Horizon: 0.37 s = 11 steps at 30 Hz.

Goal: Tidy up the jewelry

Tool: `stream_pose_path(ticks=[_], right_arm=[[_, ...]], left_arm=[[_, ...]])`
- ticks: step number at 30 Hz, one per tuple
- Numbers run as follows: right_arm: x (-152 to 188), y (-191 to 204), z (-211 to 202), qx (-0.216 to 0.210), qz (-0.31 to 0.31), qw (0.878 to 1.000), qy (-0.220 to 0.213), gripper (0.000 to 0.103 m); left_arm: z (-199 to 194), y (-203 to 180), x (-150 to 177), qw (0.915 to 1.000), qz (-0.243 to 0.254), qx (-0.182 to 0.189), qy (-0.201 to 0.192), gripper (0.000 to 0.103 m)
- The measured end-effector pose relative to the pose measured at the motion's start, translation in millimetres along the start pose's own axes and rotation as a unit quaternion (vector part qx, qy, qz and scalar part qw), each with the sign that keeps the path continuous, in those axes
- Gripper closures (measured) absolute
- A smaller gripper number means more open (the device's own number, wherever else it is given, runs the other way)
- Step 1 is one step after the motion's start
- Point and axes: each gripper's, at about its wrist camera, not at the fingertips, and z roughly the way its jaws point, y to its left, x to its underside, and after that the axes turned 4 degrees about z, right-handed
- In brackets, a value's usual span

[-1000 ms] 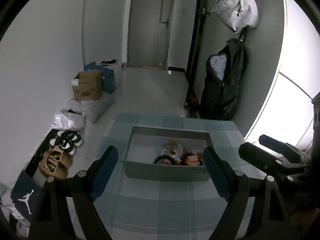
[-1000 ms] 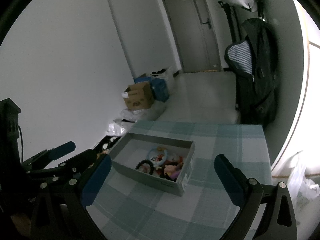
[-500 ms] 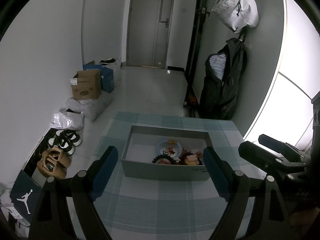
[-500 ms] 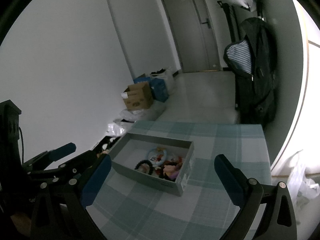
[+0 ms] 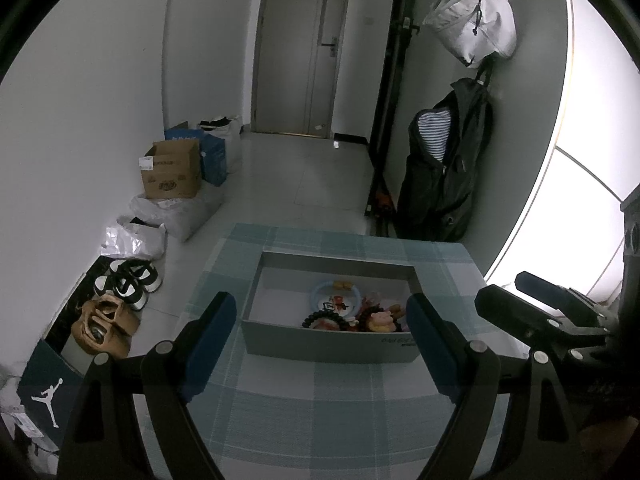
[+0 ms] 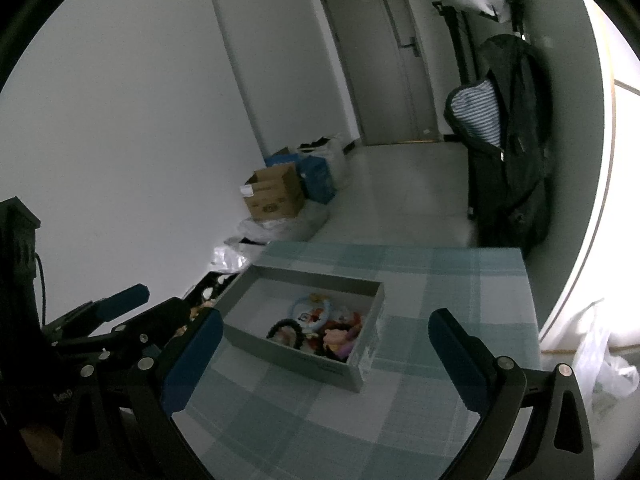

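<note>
A shallow grey box (image 5: 328,344) (image 6: 296,356) sits on a table with a checked teal cloth (image 5: 320,412) (image 6: 420,280). In its right half lies a small heap of jewelry (image 5: 352,312) (image 6: 316,328): a pale blue ring, a black bead bracelet, pink and red pieces. My left gripper (image 5: 322,316) hovers open in front of the box, its blue pads wide apart with nothing between them. My right gripper (image 6: 324,332) is also open and holds nothing, nearer the box's right end. Each gripper shows at the edge of the other's view (image 5: 536,304) (image 6: 120,308).
To the left of the table, on the floor by the wall, are shoes (image 5: 128,280), plastic bags (image 5: 136,236) and cardboard boxes (image 5: 172,168). A black jacket (image 5: 444,168) hangs on the right wall. A closed door (image 5: 300,48) stands at the far end.
</note>
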Motion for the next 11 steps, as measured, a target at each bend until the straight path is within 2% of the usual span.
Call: stream_pose_path(ticks=[11], right_arm=[[0.4, -1.4, 1.3, 0.002, -0.001, 1.000, 0.002, 0.000]], left_arm=[[1.2, -3.4, 0.5, 1.0000, 0.004, 0.003, -0.008, 0.019]])
